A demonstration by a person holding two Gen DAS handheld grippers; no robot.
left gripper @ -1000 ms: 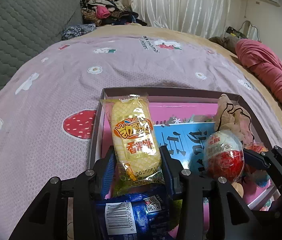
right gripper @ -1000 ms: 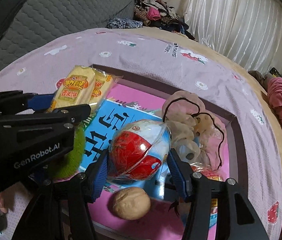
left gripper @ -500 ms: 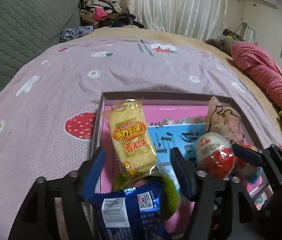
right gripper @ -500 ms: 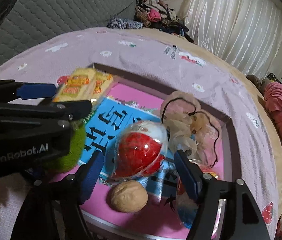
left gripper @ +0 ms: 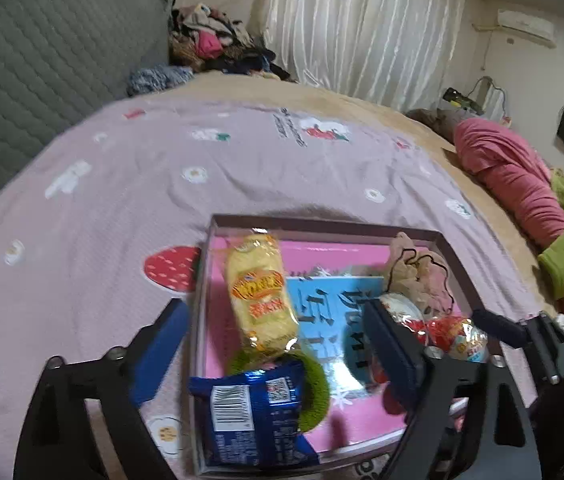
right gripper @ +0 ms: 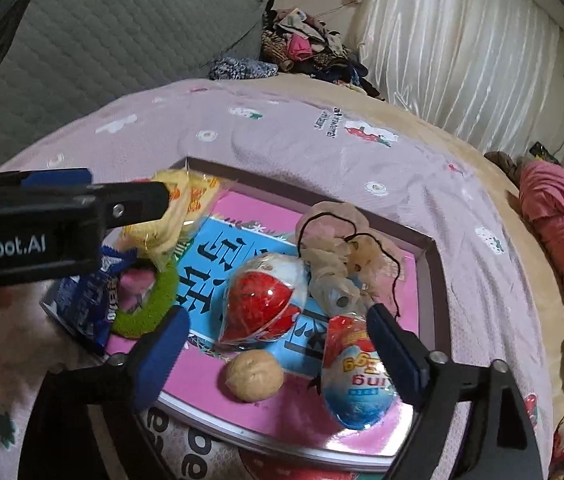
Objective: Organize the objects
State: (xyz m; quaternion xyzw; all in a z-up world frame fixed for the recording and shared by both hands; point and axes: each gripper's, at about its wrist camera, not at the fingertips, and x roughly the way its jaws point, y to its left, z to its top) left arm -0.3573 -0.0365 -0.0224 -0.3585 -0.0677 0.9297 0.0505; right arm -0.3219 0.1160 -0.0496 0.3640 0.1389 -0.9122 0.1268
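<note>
Left gripper: your left gripper (left gripper: 278, 344) hangs over the near left part of the box with its jaws wide and opening; the yellow snack pack sits in the gap between them, but the blue pads (left gripper: 162, 344) do not press on it.
Right gripper: your right gripper (right gripper: 278, 344) is also wide and opening; the red and white egg lies between the fingers, clear of both pads (right gripper: 391, 344).
Box: the shallow box (left gripper: 321, 226) with a dark rim and a pink floor rests on the pink bedspread (left gripper: 162, 184), which is printed with strawberries and flowers.
Yellow snack pack: the yellow snack pack (left gripper: 260, 292) lies lengthwise along the left side of the box, its near end on top of the green ring.
Blue packet: a blue packet (left gripper: 250, 412) with a barcode lies at the near left corner, overlapping the green ring (left gripper: 317, 388).
Red and white egg: you can see the red and white egg (right gripper: 262, 300) resting on the blue card (right gripper: 210, 276) in the middle of the box.
Second egg: a second wrapped egg (right gripper: 353, 372), red above and blue below, lies just beside the first, towards the near right corner.
Walnut: the walnut (right gripper: 254, 374) sits on the pink floor, near both eggs.
Hair tie: a beige ruffled hair tie (right gripper: 345, 252) with a black cord lies behind the eggs, towards the far right wall.
Surroundings: a grey quilted headboard (left gripper: 42, 64), white curtains (left gripper: 361, 28) and a pile of clothes (left gripper: 218, 48) stand beyond the bed.
</note>
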